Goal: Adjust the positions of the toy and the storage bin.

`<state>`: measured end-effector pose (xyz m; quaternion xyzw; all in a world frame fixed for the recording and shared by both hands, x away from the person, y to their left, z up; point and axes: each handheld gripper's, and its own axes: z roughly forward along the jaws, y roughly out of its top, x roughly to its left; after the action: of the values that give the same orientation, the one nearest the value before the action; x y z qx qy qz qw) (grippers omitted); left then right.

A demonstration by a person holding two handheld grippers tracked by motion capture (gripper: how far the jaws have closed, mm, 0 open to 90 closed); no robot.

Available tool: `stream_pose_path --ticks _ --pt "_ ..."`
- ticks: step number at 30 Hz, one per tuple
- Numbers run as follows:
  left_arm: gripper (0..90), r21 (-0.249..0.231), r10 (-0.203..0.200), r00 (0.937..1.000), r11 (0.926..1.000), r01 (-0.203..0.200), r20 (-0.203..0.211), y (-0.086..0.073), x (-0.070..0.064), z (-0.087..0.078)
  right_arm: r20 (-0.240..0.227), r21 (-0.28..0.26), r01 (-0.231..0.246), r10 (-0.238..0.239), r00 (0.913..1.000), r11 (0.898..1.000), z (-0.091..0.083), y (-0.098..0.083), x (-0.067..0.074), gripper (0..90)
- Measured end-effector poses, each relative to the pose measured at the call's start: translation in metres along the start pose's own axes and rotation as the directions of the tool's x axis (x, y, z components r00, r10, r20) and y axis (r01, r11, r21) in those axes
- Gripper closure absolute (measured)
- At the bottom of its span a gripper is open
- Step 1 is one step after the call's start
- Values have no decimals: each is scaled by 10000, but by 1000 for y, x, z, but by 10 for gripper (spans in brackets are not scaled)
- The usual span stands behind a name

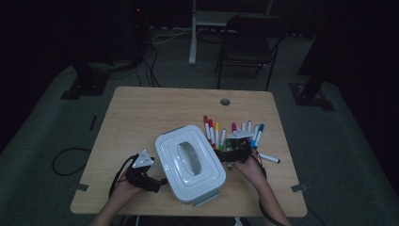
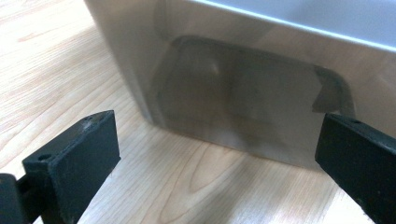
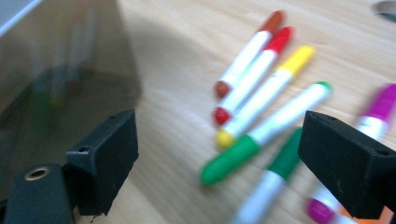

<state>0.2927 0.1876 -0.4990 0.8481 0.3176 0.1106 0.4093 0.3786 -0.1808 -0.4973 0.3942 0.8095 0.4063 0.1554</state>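
A white box [image 1: 190,162] with a recessed lid stands at the middle of the wooden table [image 1: 141,113]. My left gripper [image 1: 159,181] is at the box's left side. Its jaws are open, and they face the glossy box wall [image 2: 247,93] without touching it. My right gripper [image 1: 225,152] is at the box's right side, open, with nothing pressed between its pads. Several coloured markers [image 1: 230,132] lie fanned out beyond it. Among them, red [image 3: 254,74], yellow [image 3: 266,95] and green [image 3: 266,133] markers lie on the wood between and beyond its jaws, and the box wall [image 3: 56,79] is at the left.
One blue-capped marker [image 1: 269,158] lies apart near the table's right edge. A round cable hole [image 1: 225,101] sits at the table's far side. A dark chair [image 1: 247,42] stands beyond the table. The room around it is dim.
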Motion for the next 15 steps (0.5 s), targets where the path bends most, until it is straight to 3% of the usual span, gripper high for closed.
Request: stream_pose_path --ticks 3,6,12,15 --pt "5 -52 325 9995 9995 -325 59 0 -5 3 23 -383 -333 334 9994 9987 -13 -4 -10 122" --pt "4 39 547 9985 9985 -547 -100 -1 -7 8 107 -551 -278 284 9995 9981 -25 -11 -14 122" --pt "5 182 287 9986 9994 -279 -441 -7 -1 3 171 -846 -512 529 9985 9951 -52 -32 -22 122" --pt "5 654 -293 9985 9973 323 -457 -7 2 -4 127 -771 -416 427 9990 9962 -64 -45 -22 122"
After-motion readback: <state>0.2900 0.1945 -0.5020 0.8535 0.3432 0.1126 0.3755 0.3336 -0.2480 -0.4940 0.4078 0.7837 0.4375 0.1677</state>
